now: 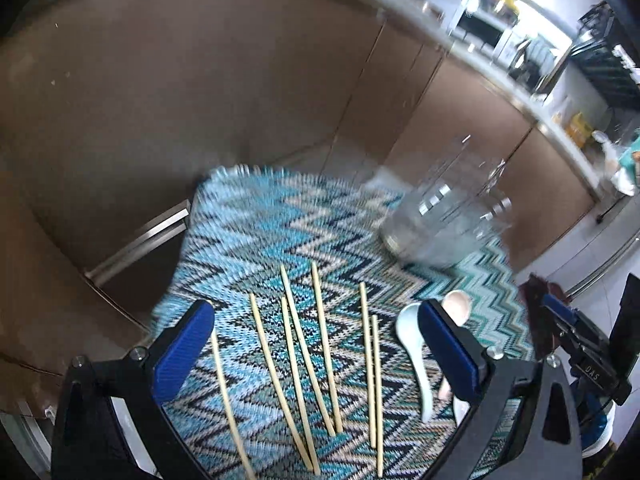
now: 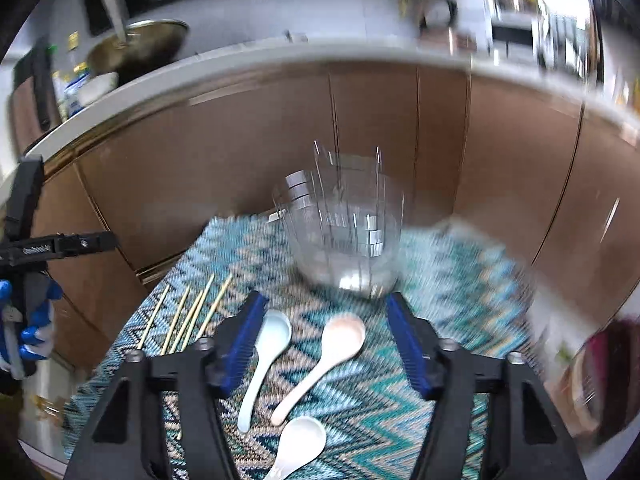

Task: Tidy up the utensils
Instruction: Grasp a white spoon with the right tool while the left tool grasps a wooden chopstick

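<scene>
Several pale wooden chopsticks [image 1: 304,364] lie side by side on a blue zigzag mat [image 1: 256,216]. My left gripper [image 1: 316,332] hovers over them, open, with nothing between its blue pads. A clear, ribbed holder [image 2: 344,232] stands at the far side of the mat. In front of it lie three ceramic spoons: pale blue [image 2: 266,360], pink [image 2: 324,360] and white [image 2: 296,448]. My right gripper [image 2: 325,308] is above the spoons, open and touching none of them. The chopsticks [image 2: 188,312] show to its left.
Brown cabinet doors [image 2: 400,128] rise right behind the mat, under a white counter [image 2: 200,64] carrying a metal pan [image 2: 140,44] and bottles. A dark red object [image 2: 616,360] sits off the mat's right edge. A blue-gloved hand [image 2: 32,320] holds the left gripper.
</scene>
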Motion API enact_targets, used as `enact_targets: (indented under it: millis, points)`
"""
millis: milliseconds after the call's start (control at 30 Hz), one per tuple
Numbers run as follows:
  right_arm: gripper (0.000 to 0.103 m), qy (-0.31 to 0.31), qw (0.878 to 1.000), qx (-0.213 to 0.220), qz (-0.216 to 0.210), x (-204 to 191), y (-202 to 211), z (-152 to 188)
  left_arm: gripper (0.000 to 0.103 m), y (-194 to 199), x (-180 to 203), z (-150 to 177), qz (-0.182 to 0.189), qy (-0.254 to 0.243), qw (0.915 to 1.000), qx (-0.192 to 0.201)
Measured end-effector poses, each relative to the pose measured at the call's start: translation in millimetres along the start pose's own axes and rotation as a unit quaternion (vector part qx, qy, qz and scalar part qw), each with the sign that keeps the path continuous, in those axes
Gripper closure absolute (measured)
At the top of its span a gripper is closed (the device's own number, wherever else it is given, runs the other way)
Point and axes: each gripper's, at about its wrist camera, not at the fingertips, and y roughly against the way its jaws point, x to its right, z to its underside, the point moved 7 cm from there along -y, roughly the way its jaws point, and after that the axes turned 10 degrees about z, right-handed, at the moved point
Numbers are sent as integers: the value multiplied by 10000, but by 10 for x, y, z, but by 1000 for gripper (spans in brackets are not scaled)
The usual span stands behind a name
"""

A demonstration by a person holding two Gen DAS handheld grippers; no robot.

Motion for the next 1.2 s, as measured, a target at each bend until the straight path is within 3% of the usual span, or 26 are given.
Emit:
enact_targets:
  millis: [67,233,500,900,1000,1067,1200]
  points:
    - [55,-134,9993,-314,-168,89,-232,99,4,-242,-53,-38,-3,52,9996,-280]
    - [60,-408,9947,-837,-437,271,-663,222,30,-738,-229,-115,-5,238,9962,-832]
    - [69,-331,9880,-1299,-765,299,-1165,304,54,-1157,-418,-96,130,596,9873,-1466]
    - [78,-87,9806,-1633,-1080,244,-1458,353,80,-1389,-617,-87,115,963,9796,-1759]
    - [93,-38,9783,-1665,-1232,210,-1493,358,89,-1374,-663,-96,147,1098,9790,-1712]
    - [93,98,9795,-1616,-1198,181,-1482,352,97,-1346,-681,-80,233,1156,9785,-1693]
    - [95,259,9848,-1351,-1060,165,-1319,313,98,-1182,-576,-77,557,1154,9816,-1413]
